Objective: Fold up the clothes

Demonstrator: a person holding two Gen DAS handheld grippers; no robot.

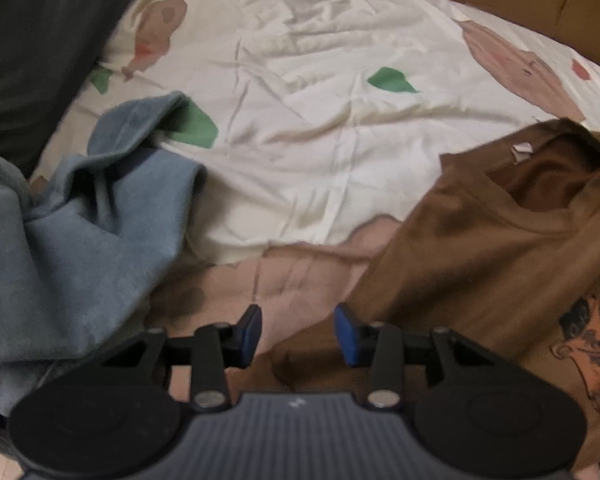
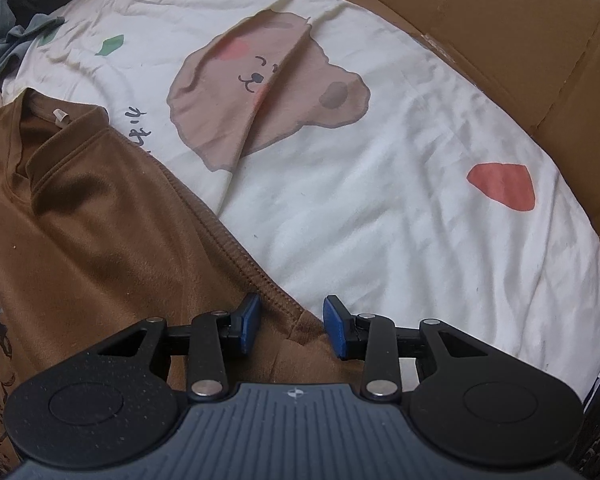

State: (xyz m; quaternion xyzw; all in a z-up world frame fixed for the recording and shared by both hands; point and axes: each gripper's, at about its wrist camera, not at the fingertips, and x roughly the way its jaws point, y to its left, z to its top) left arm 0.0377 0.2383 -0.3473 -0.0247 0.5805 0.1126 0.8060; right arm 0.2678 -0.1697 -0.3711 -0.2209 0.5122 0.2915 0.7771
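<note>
My left claw (image 1: 298, 334) hangs over the bed with its blue pads apart and nothing pinched between them. The brown T-shirt (image 1: 480, 248) lies just ahead and to its right, its neckline and small white label farther up on that side. A crumpled blue garment (image 1: 100, 216) sits to its left. My right claw (image 2: 292, 326) is also spread, holding nothing, its pads straddling the shirt's ribbed hem edge (image 2: 236, 248) without pressing it. Beyond and to the right of that claw stretches the cream bear-print sheet (image 2: 380, 208), with cardboard (image 2: 520, 40) past it.
</note>
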